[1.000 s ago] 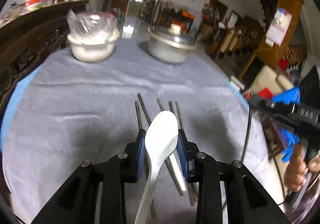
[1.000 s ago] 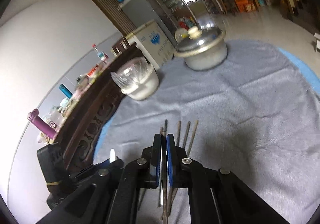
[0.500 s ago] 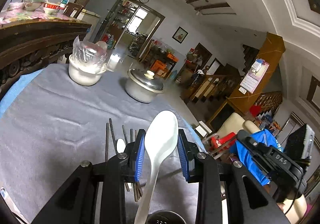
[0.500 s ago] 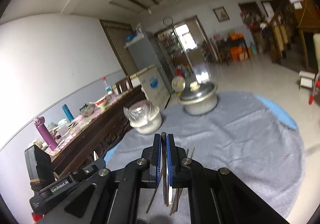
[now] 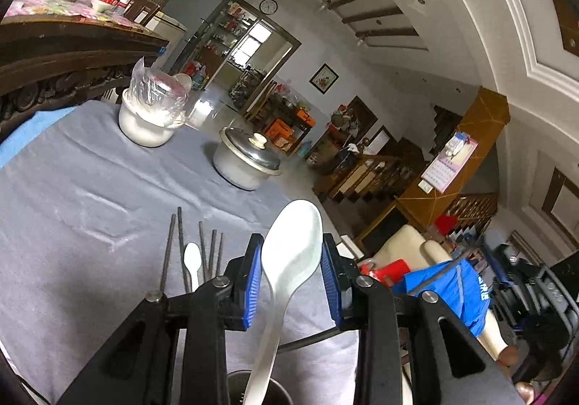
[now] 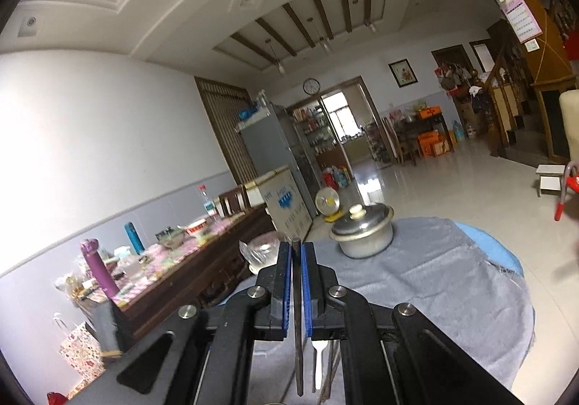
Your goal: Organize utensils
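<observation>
No text, brand or number is legible in either view. The white chest freezer (image 6: pixel 282 200) carries a blue printed logo with characters too small to read. The wall calendar (image 6: pixel 517 12) shows a date grid with unresolved digits. The wall clock (image 6: pixel 311 85) face markings are indistinct. White lettering on the blue garment (image 5: pixel 452 289) is cut off and unreadable.

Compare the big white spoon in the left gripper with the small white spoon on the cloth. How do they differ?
The big white spoon is clamped in the left gripper, raised, bowl up, handle running down toward a dark cup. The small white spoon lies flat on the grey cloth among the chopsticks, ungripped. The big spoon's bowl looks far larger, though it is also closer to the camera. Both are plain white.
</observation>
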The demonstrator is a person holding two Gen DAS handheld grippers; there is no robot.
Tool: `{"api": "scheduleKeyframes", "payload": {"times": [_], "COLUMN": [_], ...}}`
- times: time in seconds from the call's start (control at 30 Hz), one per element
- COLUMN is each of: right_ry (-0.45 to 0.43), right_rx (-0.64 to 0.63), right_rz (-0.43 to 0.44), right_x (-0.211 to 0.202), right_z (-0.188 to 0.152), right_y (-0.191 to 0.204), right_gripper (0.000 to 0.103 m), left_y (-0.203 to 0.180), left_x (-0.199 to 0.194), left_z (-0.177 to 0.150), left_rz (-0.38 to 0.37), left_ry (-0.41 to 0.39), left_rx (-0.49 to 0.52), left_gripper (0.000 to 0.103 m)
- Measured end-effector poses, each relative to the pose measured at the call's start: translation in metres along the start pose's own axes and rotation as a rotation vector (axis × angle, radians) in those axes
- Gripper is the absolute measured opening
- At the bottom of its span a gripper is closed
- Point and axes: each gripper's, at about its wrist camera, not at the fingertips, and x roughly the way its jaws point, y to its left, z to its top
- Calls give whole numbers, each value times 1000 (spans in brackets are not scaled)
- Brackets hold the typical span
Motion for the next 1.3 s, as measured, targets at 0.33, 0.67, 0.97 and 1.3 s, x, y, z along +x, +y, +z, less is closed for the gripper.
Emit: {"api": "scheduleKeyframes", "payload": {"times": [0.33, 0.67, 0.97, 1.3], "right_ry": [-11, 100, 169, 213], "right_rx": [-7, -61, -49, -27], "right_rz": [73, 68, 59, 59], "right_x": [-27, -14, -6, 0], "right_z": [7, -22, -39, -50], "right_y": [15, 25, 18, 14], "right_gripper": [6, 6, 6, 6], "left_y": [9, 14, 17, 25], "left_x": [11, 19, 19, 20], "left_z": [-18, -47, -61, -72], "left_rz": [18, 29, 68, 106], "left_ry": [-23, -20, -2, 3], "left_rx": [-35, -21, 0, 4], "left_gripper": [32, 32, 32, 32]}}
